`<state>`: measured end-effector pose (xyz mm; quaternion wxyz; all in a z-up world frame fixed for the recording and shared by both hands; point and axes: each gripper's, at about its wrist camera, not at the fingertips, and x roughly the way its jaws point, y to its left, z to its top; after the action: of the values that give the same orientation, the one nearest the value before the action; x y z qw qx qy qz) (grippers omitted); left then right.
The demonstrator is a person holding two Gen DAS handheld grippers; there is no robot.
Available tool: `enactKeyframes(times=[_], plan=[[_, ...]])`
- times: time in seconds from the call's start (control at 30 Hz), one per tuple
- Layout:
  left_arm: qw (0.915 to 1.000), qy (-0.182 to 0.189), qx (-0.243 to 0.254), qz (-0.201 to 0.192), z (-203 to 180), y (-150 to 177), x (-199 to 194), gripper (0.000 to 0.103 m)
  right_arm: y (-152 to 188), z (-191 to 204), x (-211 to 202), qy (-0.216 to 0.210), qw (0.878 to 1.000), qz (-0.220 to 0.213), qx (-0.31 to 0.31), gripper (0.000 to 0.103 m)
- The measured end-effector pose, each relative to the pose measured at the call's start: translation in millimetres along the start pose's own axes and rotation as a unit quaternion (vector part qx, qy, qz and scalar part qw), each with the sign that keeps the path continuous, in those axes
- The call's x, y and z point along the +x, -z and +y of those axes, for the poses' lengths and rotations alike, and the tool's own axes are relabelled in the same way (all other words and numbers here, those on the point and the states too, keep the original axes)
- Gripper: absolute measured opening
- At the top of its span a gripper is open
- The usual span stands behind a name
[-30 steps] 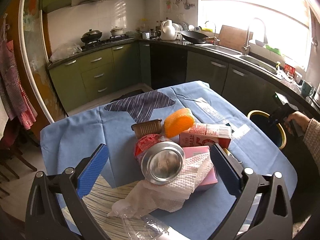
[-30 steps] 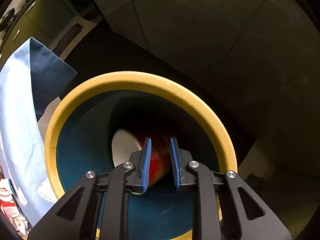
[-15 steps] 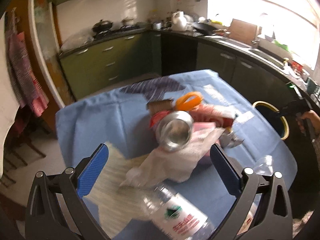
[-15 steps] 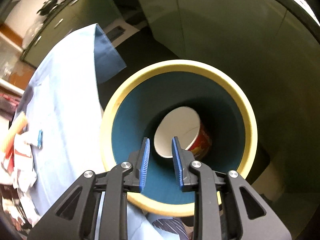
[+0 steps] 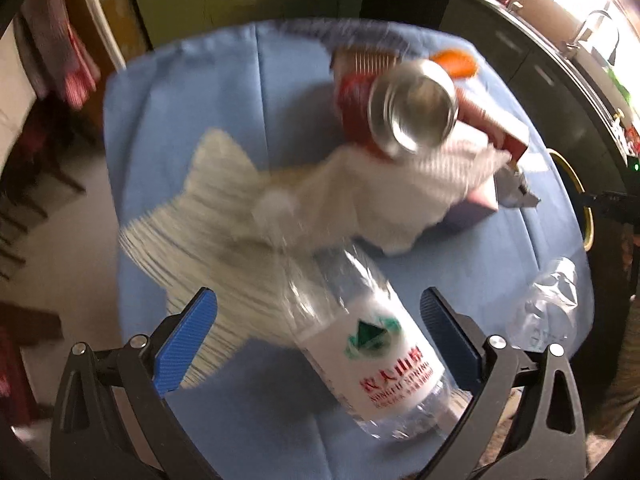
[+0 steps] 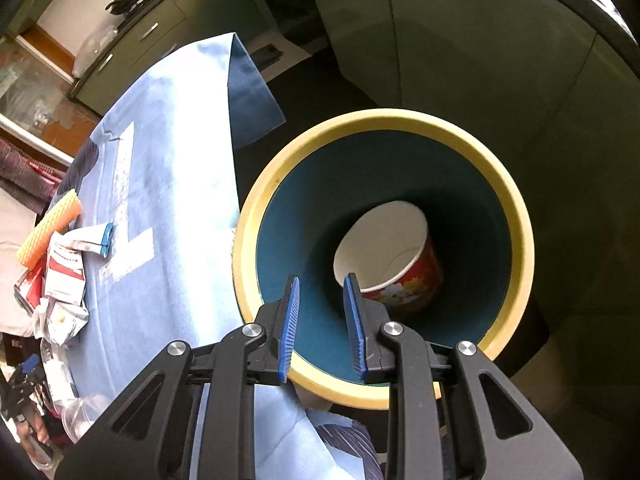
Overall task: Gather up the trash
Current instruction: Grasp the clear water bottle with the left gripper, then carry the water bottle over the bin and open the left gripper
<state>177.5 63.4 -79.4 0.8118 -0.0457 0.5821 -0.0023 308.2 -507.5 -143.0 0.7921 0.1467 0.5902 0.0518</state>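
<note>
The left gripper [image 5: 318, 334] gaped wide, empty, over a plastic bottle [image 5: 372, 344]; blurred can [image 5: 412, 110] and paper towel [image 5: 384, 192] lay beyond. The right gripper [image 6: 322, 326], jaws narrowly parted, held nothing above the bin [image 6: 516, 216], its paper cup [image 6: 400, 256] partly hidden.

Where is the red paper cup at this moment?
In the right wrist view, the red paper cup lies tilted at the bottom of the yellow-rimmed bin, beside the blue-covered table; the right tongs hover empty above it.
</note>
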Motion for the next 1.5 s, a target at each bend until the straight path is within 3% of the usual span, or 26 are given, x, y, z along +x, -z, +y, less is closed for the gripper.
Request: enactKeyframes(times=[0.17,0.3,0.4,0.5,0.67,0.73,0.9,1.2,1.5], plan=[[0.9971,0.021,-0.052,0.052,1.1,-7.2,16.6,0.097,0.1,7.2,15.5,-0.01,1.0,0.012,-0.012,0.024],[0.987,0.024,-0.105,0.12,7.0,-11.0,34.1,0.097,3.9,12.3,21.7,-0.019,0.999,0.019,-0.024,0.024],[0.9788,0.015,-0.133,0.155,10.6,-11.2,41.7,0.09,7.4,12.9,24.9,-0.027,0.999,0.023,-0.031,0.024],[0.9749,0.002,-0.145,0.169,8.6,-13.4,44.6,0.084,8.3,11.6,28.6,-0.03,0.999,0.024,-0.034,0.032],[0.9651,0.0,-0.162,0.206,4.2,-19.2,61.2,0.08,10.4,8.5,34.2,-0.04,0.998,0.028,-0.04,0.032],[0.9632,0.003,-0.167,0.21,5.1,-21.2,67.7,0.072,11.8,8.6,34.4,-0.043,0.998,0.027,-0.043,0.032],[0.9572,0.001,-0.186,0.222,9.8,-26.9,85.7,0.064,15.2,7.2,31.0,-0.047,0.997,0.023,-0.049,0.032],[0.9649,0.004,-0.159,0.209,16.1,-28.7,86.5,0.062,17.3,1.2,23.5,-0.049,0.998,0.016,-0.046,0.032],[0.9805,-0.003,-0.118,0.157,-10.1,-14.0,20.9,0.062,22.2,5.8,7.8,-0.063,0.997,0.001,-0.051,0.032]])
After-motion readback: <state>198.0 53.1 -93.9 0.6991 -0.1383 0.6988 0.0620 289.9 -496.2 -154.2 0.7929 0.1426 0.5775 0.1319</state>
